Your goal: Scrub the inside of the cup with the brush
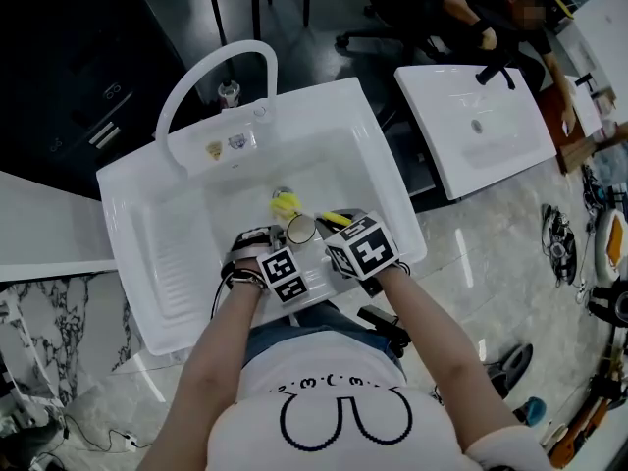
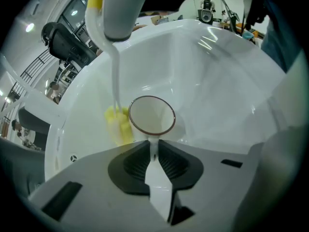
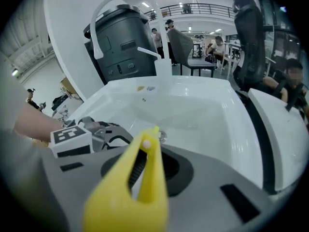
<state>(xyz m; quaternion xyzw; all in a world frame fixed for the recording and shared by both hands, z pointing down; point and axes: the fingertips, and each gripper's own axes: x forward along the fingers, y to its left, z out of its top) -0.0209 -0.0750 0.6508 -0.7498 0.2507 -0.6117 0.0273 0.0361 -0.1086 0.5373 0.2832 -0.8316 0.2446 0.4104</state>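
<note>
The left tool (image 2: 153, 150) is gripping the white handle (image 2: 155, 175) of the cup (image 2: 152, 116), its jaws drawn in on that handle from both sides. The cup is hanging just past the jaw tips, its brown-rimmed mouth tilting towards the left gripper view's camera and its pale inside showing. It is sitting over the basin of the white sink (image 1: 324, 130), near the front wall.

The right tool (image 3: 145, 156) is clamping the yellow handle (image 3: 137, 192) of the brush, which is filling the gap between its jaws and running back towards the camera. In the left gripper view the brush's white shaft (image 2: 115, 76) is coming down from above, and its yellow head (image 2: 119, 125) is lying just beside the cup's left rim, outside the cup and low in the basin. Whether the head is touching the cup's wall cannot be told.

In the head view both tools are working close together at the near edge of the sink, the left one's marker cube (image 1: 285, 275) lying just beside the right one's marker cube (image 1: 361, 246), with the person's forearms reaching in from below. The cup is showing between them, with the yellow head just beyond it, near the drain (image 3: 162, 137).

A white arched faucet (image 1: 211, 67) is rising over the sink's back rim. To the right a second white basin (image 1: 481, 126) is standing apart, and a seated person (image 1: 491, 23) is leaning over its far side.
</note>
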